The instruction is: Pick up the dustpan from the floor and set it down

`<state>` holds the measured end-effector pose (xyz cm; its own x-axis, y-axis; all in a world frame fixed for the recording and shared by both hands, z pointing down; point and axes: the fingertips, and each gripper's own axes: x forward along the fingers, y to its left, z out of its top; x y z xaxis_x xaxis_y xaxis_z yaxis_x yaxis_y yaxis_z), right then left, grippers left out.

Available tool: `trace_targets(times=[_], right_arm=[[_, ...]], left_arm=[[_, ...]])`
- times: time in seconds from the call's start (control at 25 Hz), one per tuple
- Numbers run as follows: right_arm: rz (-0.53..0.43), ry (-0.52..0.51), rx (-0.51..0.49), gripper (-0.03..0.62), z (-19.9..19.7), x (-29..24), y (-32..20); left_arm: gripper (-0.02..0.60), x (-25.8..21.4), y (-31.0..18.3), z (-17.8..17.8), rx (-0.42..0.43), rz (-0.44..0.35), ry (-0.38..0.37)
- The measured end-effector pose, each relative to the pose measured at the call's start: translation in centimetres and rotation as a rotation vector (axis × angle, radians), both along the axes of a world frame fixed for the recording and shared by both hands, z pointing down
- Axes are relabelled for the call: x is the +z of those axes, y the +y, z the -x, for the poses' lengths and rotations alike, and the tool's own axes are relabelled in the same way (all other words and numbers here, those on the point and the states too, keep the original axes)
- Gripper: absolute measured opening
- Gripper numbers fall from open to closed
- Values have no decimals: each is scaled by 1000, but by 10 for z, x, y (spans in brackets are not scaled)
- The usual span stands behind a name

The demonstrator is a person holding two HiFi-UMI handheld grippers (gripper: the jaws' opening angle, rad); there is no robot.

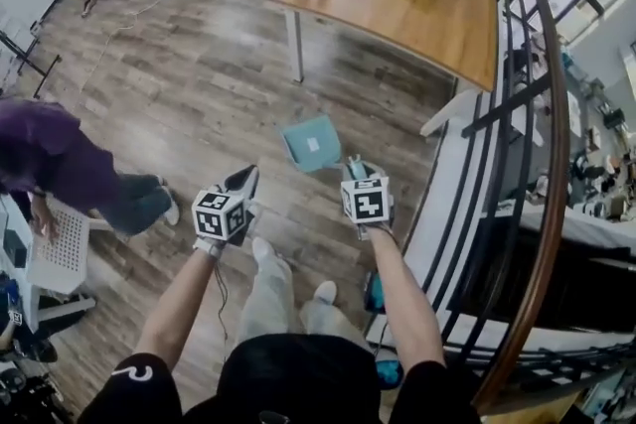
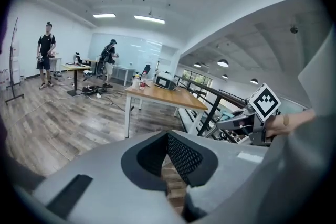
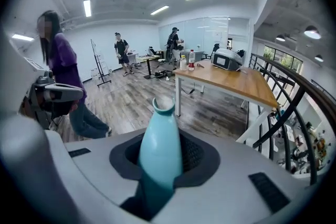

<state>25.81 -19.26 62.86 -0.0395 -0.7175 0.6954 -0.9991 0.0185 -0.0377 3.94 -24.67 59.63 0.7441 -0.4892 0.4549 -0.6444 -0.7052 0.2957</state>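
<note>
We hold the dustpan (image 1: 311, 142) mid-frame, its handle (image 3: 160, 149) clamped in the right gripper (image 1: 355, 166). The left gripper (image 1: 241, 184) is closed and empty. Setting it down remains.

— Where's the dustpan (image 1: 311, 142)?
— Just ahead of my right gripper (image 1: 355, 164), handle between its jaws — left gripper (image 1: 241, 182) alongside. Table (image 1: 417, 15) beyond it, railing (image 1: 517, 114) on my right, a person (image 1: 60, 164) off left.
</note>
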Motion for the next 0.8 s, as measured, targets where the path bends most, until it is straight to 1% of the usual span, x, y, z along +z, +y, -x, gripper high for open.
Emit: trace_targets(times=[0.28,0.48,0.8], right_arm=[[76,6,21,86,3,80,-28],[135,6,26,86,14,135,-36],[183,12,46,86,24,204,-59]], left_arm=[[-3,60,-33,2,16,56,-19],[-3,102,-44,8,23,104,-29],[-3,164,-69,27,20,154,-36]])
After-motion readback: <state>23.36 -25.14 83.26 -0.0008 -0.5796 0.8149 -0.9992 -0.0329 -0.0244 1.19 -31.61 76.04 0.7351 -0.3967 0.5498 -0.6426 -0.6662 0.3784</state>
